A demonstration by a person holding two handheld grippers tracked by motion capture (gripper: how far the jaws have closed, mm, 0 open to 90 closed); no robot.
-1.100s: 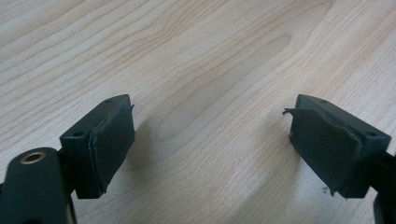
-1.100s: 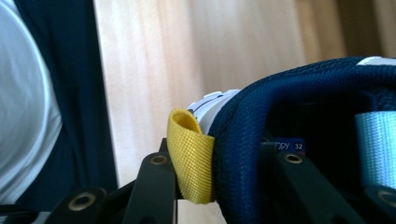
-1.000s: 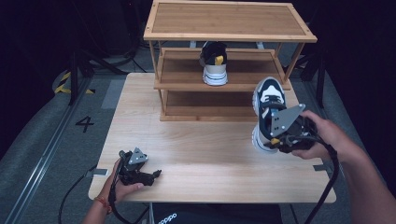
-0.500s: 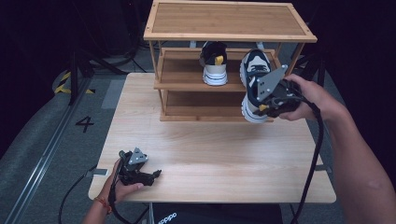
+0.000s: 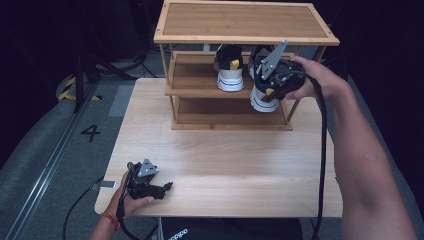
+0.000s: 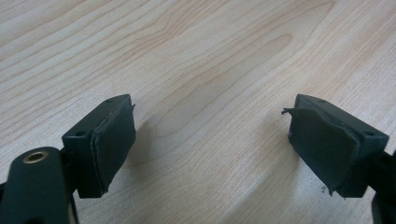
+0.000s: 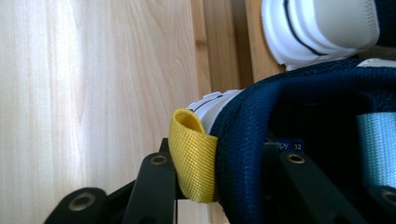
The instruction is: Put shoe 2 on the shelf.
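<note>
Right now your right gripper (image 5: 270, 85) has its jaws clamped on the heel collar of the navy-and-white shoe (image 5: 264, 95), beside its yellow pull tab (image 7: 192, 161), holding it in front of the middle shelf (image 5: 192, 82) of the wooden rack (image 5: 245, 22), just right of the matching shoe (image 5: 230, 70) standing there. Your left gripper (image 5: 162, 187) rests with jaws wide apart and empty on the pale wooden table (image 5: 225, 155), which stands on grey floor in a dark room. Your right hand hides much of the held shoe.
</note>
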